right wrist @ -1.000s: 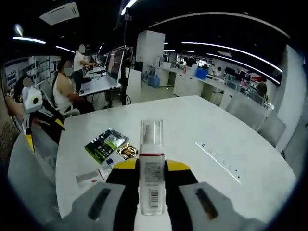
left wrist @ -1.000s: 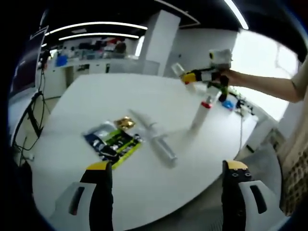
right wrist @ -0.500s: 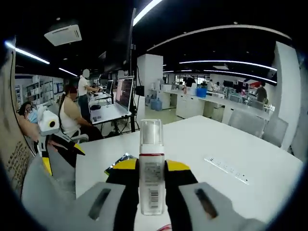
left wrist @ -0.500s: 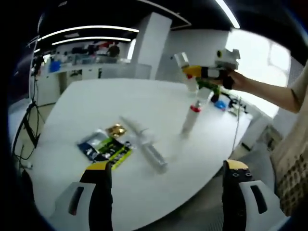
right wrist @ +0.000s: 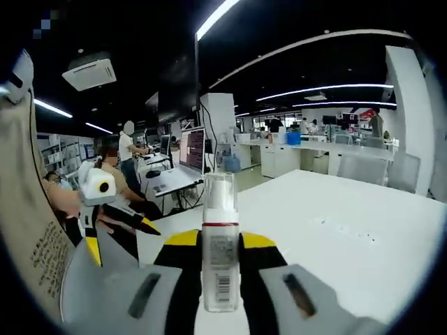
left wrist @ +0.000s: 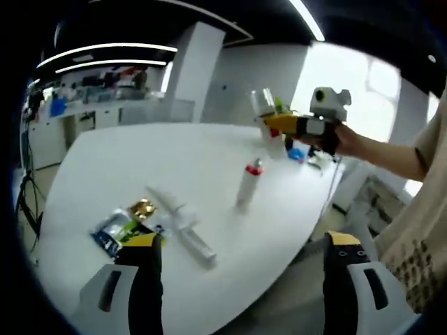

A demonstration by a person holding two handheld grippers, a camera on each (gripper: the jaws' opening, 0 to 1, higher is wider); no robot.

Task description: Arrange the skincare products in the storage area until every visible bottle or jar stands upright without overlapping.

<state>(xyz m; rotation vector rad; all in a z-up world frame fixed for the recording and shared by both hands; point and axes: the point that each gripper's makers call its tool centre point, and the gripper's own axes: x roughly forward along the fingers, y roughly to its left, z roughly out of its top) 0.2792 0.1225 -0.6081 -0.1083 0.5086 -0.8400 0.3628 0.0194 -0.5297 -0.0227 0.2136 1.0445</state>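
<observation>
My right gripper (right wrist: pixel 220 241) is shut on a white pump bottle (right wrist: pixel 220 258) with a clear cap and a red ring, held upright above the white table (right wrist: pixel 349 237). In the left gripper view that same right gripper (left wrist: pixel 274 124) hangs in the air over the table's far right side with the bottle (left wrist: pixel 264 105) in it. Below it, a white bottle with a red cap (left wrist: pixel 248 183) stands upright on the table. A long pale tube (left wrist: pixel 185 229) lies flat nearer to me. My left gripper (left wrist: pixel 242 241) is open and empty at the near table edge.
Flat sachets (left wrist: pixel 115 229) and a small gold item (left wrist: pixel 142 208) lie left of the tube. The left gripper (right wrist: pixel 105 202) and a hand show at the left of the right gripper view. Desks, monitors and people fill the room behind.
The right gripper has risen and tilted up with the bottle still in it, so the sachets dropped out of its view. The left view has swung, shifting the table things leftward.
</observation>
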